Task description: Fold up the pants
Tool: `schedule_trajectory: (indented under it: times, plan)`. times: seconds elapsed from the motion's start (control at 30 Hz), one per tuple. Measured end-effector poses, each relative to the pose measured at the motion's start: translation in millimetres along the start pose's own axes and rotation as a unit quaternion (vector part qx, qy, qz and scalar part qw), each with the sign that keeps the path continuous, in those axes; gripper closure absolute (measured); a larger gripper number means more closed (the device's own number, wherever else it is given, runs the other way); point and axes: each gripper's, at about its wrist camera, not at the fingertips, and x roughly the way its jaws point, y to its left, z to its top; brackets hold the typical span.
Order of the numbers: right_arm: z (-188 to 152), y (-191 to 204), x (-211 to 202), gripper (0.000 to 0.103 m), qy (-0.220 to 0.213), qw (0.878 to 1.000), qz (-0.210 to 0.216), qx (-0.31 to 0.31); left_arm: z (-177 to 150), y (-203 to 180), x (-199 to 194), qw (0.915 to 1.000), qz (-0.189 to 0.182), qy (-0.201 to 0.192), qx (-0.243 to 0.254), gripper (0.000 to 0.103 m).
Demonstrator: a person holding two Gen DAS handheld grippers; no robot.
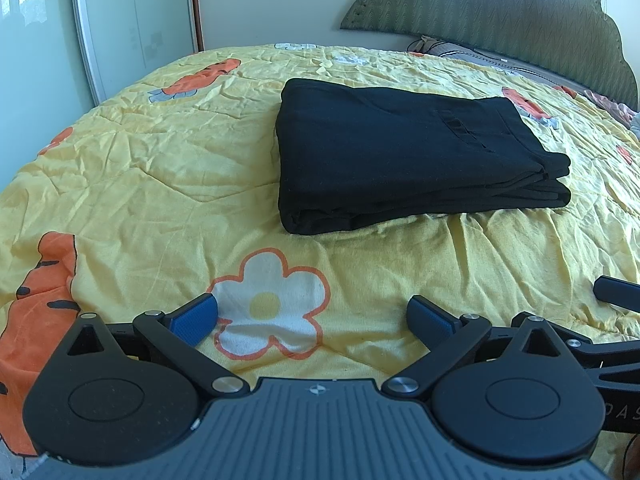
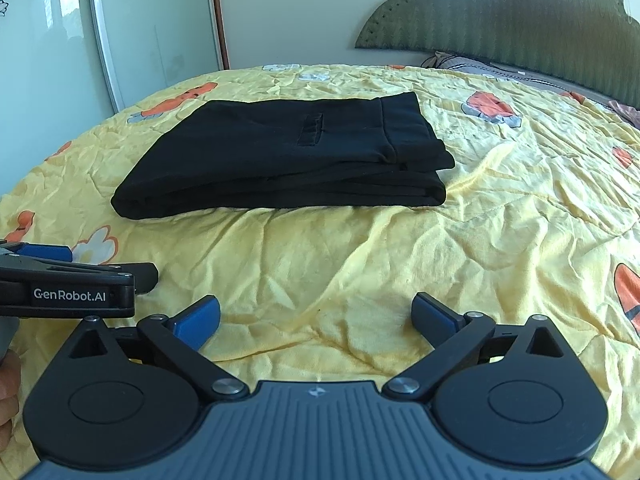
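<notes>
Black pants (image 1: 400, 152) lie folded in a flat stacked rectangle on the yellow bedspread (image 1: 140, 184); they also show in the right wrist view (image 2: 288, 160). My left gripper (image 1: 312, 320) is open and empty, held back from the pants over a white flower print. My right gripper (image 2: 316, 316) is open and empty, also short of the pants' near edge. The left gripper's side shows at the left of the right wrist view (image 2: 72, 284); a tip of the right gripper shows at the right edge of the left wrist view (image 1: 616, 292).
A green padded headboard (image 1: 500, 12) stands at the far right with pillows (image 1: 460, 52) below it. Wardrobe sliding doors (image 2: 120, 32) stand beyond the bed's far left edge. The bedspread is wrinkled, with carrot and flower prints.
</notes>
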Motion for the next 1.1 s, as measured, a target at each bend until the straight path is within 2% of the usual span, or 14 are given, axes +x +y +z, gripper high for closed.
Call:
schedule_trajectory:
  times: [1.1]
  plan:
    - [2.4, -9.2, 3.7, 0.000, -0.006, 1.000, -0.023, 0.006, -2.5, -1.2, -1.5, 1.0000, 0.000, -0.009, 0.000, 0.001]
